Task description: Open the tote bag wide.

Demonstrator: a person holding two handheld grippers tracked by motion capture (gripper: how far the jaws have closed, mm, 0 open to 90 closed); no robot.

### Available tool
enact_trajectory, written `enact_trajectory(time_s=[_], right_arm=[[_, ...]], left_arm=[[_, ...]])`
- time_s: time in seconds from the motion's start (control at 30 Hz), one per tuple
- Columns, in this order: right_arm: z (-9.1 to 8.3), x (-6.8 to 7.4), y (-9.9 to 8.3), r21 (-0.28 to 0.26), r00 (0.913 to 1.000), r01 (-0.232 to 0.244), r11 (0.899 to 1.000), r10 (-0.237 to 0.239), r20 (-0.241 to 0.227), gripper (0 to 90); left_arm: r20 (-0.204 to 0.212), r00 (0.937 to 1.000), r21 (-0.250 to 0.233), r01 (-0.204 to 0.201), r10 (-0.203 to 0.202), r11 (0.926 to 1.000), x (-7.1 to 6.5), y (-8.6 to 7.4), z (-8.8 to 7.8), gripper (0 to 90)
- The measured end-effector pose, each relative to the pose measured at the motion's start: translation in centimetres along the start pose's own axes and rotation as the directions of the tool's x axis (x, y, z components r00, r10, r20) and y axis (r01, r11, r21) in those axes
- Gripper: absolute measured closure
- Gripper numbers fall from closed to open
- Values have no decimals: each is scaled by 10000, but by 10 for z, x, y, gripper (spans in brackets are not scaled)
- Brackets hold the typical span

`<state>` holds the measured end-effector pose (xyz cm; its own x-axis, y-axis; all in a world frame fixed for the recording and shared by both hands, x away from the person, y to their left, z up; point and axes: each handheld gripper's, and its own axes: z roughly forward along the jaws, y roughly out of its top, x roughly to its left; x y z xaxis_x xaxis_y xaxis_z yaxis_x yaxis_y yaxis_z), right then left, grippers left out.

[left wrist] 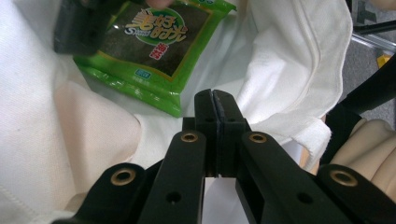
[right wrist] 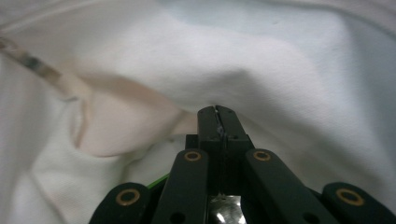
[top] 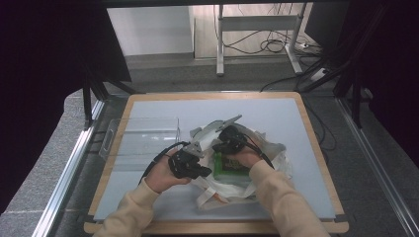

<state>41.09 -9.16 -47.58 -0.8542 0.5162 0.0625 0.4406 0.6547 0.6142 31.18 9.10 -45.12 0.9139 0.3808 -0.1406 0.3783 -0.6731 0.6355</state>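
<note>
High view: both forearms enter from the near edge of the counter (top: 306,148). The left gripper (top: 197,172) rests at the near left edge of the white cloth bag (top: 269,153), jaws fully closed with nothing visible between them. The right gripper (top: 228,143), jaws pressed together, sits over the green snack packet (top: 228,167), which lies on the bag. Farther left stands a clear plastic bin (top: 141,140).

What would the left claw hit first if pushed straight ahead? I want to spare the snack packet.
Most likely the white cloth bag: the shut left claw points at its folds, with the green seaweed snack packet lying just to the left of that line. Depth is unclear.
</note>
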Motion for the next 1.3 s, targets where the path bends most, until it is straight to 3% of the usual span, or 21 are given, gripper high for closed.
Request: enact_trajectory(time_s=[0.23,0.5,0.77,0.93,1.1,1.3], right_arm=[[5,-12,4,79,9990,-80,9999,76,434,883],[10,-20,7,-242,9954,61,9997,-38,957,884],[11,-26,7,-326,9956,-33,9995,64,937,884],[-11,-11,3,-101,9951,-45,9999,55,992,883],[-51,3,-8,171,9901,153,9997,-175,1391,883],[-78,-6,-30,804,9767,-300,9963,121,2144,883]], left_arm=[[164,9998,205,122,-125,9997,-2,-2,6,900],[401,9991,352,125,-139,9993,1,-4,10,900],[469,9987,424,188,-208,9989,3,-5,13,900],[410,9989,436,223,-241,9988,4,-6,13,900],[377,9991,443,189,-206,9988,3,-5,13,900],[372,9991,440,206,-222,9988,3,-5,12,900]])
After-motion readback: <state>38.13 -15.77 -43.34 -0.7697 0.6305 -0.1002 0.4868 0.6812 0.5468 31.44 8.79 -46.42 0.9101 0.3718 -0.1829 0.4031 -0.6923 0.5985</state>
